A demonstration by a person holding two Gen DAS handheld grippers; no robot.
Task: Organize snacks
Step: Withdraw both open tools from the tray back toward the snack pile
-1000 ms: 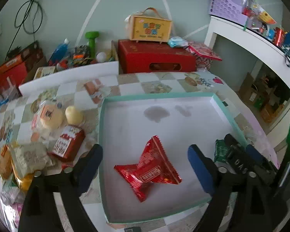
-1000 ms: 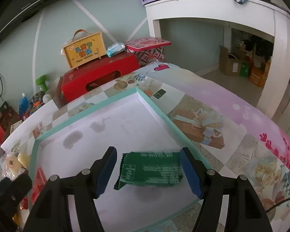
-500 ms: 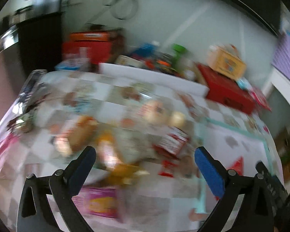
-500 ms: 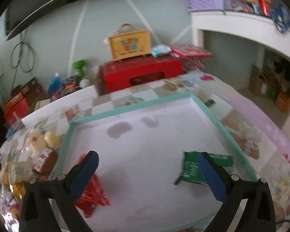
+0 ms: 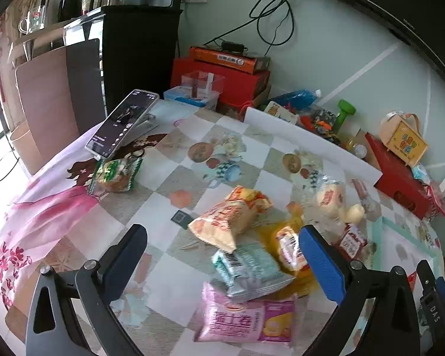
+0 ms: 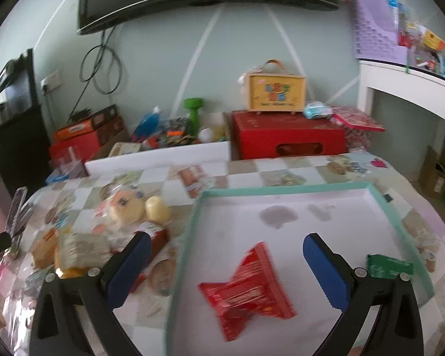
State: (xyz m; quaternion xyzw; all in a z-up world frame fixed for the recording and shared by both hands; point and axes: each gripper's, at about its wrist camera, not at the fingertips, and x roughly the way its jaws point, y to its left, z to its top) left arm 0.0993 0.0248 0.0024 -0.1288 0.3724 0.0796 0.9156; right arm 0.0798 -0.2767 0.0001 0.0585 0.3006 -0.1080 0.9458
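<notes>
green packet (image 6: 390, 268) half-hidden behind right fingers (image 6: 323, 270)

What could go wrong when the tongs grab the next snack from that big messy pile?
The snacks overlap: the orange bag lies partly on the teal packet, which rests on the pink packet. The open left tongs might pinch two at once or drag neighbours. Squeezing the puffy orange bag could crush what's inside.
</notes>
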